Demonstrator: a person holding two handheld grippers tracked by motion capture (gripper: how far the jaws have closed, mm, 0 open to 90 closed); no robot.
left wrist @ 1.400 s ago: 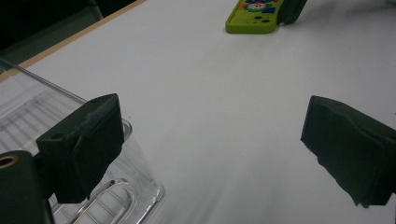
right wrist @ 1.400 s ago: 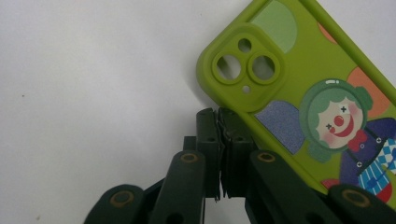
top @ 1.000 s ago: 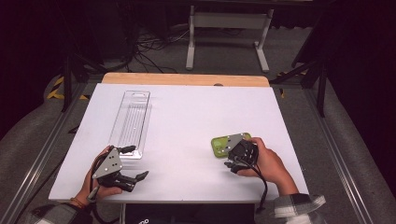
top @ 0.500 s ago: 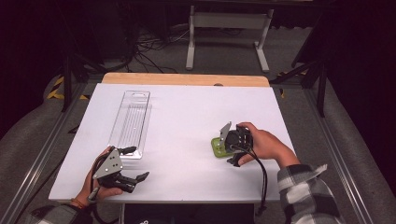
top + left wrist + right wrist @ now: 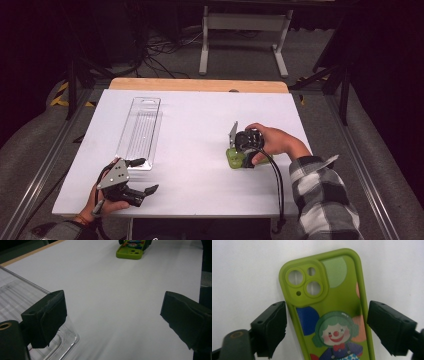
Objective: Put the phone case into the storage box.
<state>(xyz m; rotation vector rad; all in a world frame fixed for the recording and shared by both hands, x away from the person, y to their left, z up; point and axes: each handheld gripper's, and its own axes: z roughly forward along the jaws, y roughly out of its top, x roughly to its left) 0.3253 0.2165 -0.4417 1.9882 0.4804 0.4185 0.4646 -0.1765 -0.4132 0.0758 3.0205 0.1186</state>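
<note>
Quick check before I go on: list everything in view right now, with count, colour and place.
phone case: one, green with a clown print, on the table's right half, between the right jaws, untouched
clear tray: one, transparent plastic, left half of the table
table: one, white top, wooden far edge
metal stand: one, white, on the floor beyond the table
cables: several, dark, on the floor behind
left hand-held gripper: one, black, near left corner, open
right hand-held gripper: one, black, open astride the case; its jaws have just been opening
</note>
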